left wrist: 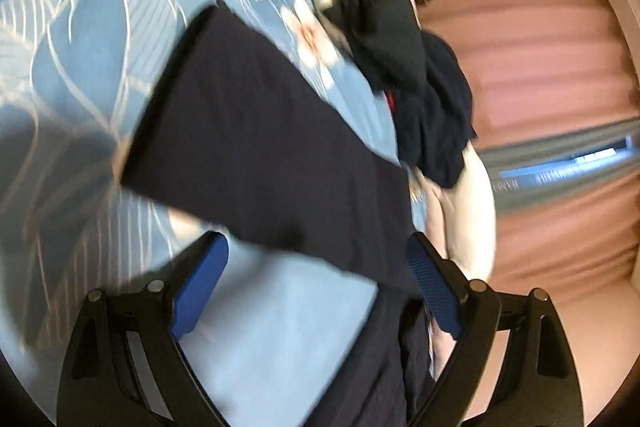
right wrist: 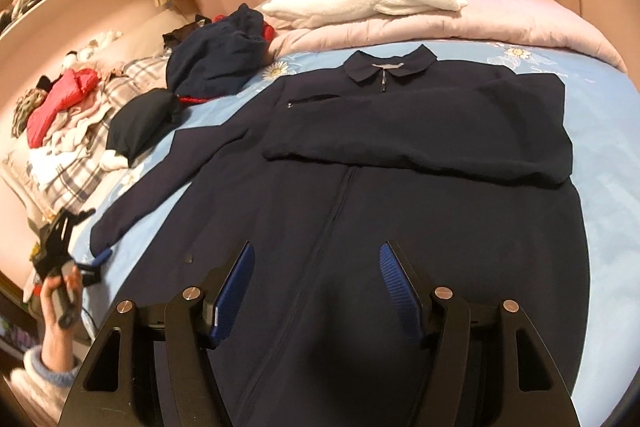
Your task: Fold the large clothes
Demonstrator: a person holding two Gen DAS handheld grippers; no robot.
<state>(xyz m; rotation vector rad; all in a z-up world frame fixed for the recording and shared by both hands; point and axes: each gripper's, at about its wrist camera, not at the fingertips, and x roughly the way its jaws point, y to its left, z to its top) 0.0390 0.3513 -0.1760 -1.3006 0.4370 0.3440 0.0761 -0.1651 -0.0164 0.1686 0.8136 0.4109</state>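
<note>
Jacket: a dark navy jacket lies flat, front up, on the bed, collar toward the pillows.
Done: one sleeve is folded across the chest.
Left: the other sleeve lies stretched out to the side; body not yet folded, as I judge it.
Left tool: jaws wide apart, holding nothing, just over that sleeve's cuff.
Right tool: jaws apart, empty, above the jacket's lower half.
Hard to see: left wrist view is blurred; jacket hem is hidden behind the right tool; heap of clothes beside the jacket is unclear.
</note>
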